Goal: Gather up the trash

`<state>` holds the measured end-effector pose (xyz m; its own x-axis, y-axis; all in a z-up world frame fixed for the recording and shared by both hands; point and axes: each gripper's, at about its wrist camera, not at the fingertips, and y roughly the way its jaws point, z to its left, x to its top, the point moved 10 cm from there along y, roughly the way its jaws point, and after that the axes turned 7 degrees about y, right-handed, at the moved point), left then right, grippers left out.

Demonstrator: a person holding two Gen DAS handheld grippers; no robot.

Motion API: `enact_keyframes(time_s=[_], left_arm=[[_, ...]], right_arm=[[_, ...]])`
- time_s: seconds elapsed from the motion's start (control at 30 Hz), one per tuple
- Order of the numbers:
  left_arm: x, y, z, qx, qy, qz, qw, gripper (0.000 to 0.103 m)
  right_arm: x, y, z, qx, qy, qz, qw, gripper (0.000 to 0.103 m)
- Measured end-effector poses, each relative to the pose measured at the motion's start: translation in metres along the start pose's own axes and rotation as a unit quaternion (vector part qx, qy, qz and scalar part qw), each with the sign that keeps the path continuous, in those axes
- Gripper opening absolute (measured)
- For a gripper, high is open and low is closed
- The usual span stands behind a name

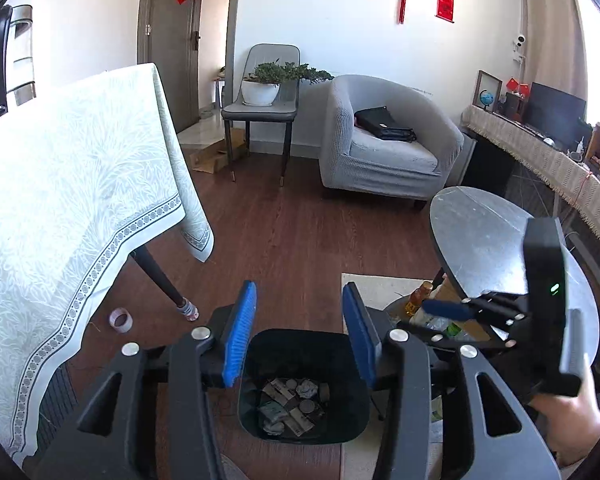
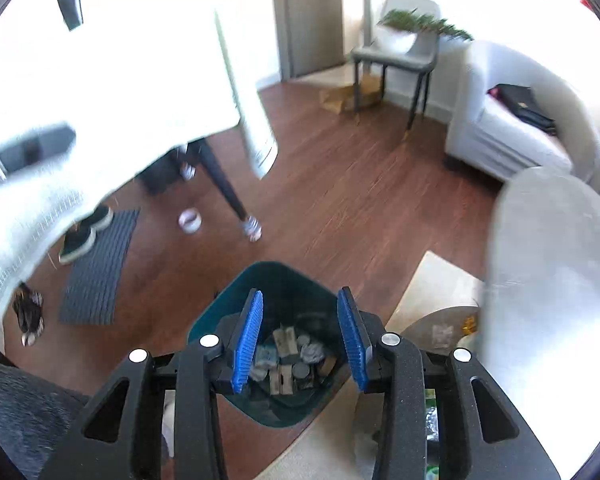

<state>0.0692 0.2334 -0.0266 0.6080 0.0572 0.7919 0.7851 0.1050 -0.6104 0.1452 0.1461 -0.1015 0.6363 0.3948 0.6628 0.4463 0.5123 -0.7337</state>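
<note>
Each claw, left [image 1: 300,340] and right [image 2: 300,340], hangs apart and empty above the upright bin [image 1: 304,420], mouth up.

Left gripper [image 1: 298,334] tilted downward, blue pads [image 1: 240,336] parted, nothing between them. Right gripper [image 2: 298,336] likewise angled down, pads [image 2: 248,344] apart and empty. To its right, a hand [image 1: 572,420] gripping the handle.

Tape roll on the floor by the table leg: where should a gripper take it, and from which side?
The tape roll lies flat with its hole up, near the table leg. Probably best to come from straight above and pinch one wall of the ring, one finger in the hole, one outside.
</note>
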Motion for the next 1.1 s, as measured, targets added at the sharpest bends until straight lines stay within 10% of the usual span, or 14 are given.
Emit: enact_keyframes(time_s=[0.27, 0.5, 0.87, 1.1], left_arm=[[0.003, -0.034, -0.013, 0.004, -0.004, -0.064, 0.9979, 0.075], [-0.009, -0.050, -0.029, 0.023, 0.030, -0.076, 0.9964, 0.091], [-0.027, -0.069, -0.033, 0.042, 0.013, -0.094, 0.9946, 0.094], [-0.036, -0.061, -0.045, 0.039, 0.030, -0.072, 0.9962, 0.094]], right_arm=[[-0.002, -0.095, -0.060, -0.061, 0.044, -0.100, 0.992, 0.040], [-0.035, -0.174, -0.128, -0.129, 0.077, -0.143, 0.978, 0.062], [-0.101, -0.251, -0.189, -0.197, 0.111, -0.193, 0.955, 0.088], [-0.114, -0.249, -0.188, -0.177, 0.106, -0.173, 0.963, 0.095]])
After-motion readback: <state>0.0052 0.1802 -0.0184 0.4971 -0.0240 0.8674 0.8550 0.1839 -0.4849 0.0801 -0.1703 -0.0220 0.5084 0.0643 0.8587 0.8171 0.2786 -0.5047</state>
